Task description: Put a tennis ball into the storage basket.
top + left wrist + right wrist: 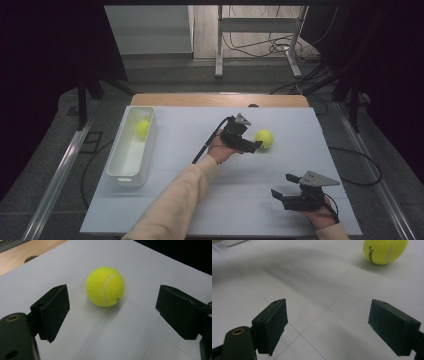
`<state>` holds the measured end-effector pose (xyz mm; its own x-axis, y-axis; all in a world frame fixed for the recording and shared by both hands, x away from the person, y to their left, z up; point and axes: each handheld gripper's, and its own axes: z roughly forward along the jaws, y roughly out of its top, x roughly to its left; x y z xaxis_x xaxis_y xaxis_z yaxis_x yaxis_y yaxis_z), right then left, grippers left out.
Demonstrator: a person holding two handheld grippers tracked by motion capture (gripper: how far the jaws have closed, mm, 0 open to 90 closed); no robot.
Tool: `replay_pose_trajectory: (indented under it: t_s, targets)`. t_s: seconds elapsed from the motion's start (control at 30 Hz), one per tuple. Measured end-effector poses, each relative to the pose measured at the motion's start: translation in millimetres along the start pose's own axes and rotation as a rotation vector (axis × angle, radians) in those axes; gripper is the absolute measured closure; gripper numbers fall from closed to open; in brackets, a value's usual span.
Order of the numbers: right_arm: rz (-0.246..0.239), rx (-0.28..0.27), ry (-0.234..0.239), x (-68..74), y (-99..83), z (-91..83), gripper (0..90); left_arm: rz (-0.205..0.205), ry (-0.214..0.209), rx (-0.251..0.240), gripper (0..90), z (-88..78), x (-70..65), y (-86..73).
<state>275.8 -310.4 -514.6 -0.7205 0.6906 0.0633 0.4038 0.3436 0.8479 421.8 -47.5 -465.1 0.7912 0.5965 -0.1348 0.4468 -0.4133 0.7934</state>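
Note:
A yellow tennis ball (264, 138) lies on the white table top, right of the middle. My left gripper (253, 137) sits just left of it, open, with the person's hand behind. In the left gripper view the ball (105, 286) rests a little beyond the two black jaws and touches neither; the left gripper (111, 298) holds nothing. My right gripper (283, 184) is open near the table's front right, low over the surface. In the right gripper view its jaws stand wide apart around bare table (328, 308), with the ball (385, 250) far off at the top right.
A white oblong bin (125, 167) stands along the table's left side with a second yellow tennis ball (143, 128) in its far end. A strip of wooden table (220, 100) shows past the white sheet. Dark curtains, metal legs and cables lie beyond.

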Motion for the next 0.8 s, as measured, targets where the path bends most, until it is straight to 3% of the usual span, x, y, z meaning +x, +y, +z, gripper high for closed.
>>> replay_pose_trajectory:
  t_s: [0.8]
  targets:
    - [0.007,0.001,0.008,-0.5,-0.5,-0.8,16.4,-0.03,0.016,0.029,12.6,29.0,10.1,3.9]
